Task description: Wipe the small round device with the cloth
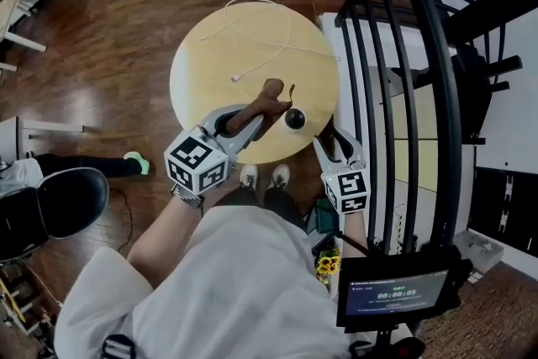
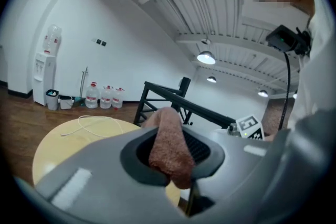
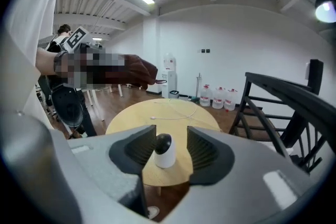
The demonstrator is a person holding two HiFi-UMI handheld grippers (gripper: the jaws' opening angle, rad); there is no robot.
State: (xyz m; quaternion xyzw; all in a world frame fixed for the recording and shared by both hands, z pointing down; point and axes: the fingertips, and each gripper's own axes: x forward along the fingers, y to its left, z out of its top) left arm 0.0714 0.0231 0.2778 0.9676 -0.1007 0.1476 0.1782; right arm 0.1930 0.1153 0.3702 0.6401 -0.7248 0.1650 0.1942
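Ahead of spread right gripper, white black-domed device; cloth pinched in left gripper.

Right gripper, fingers apart; small round device upright between them near the round desk's edge; white cable beyond.

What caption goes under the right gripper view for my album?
The small round device stands on the round table, seen between jaws of the open right gripper.
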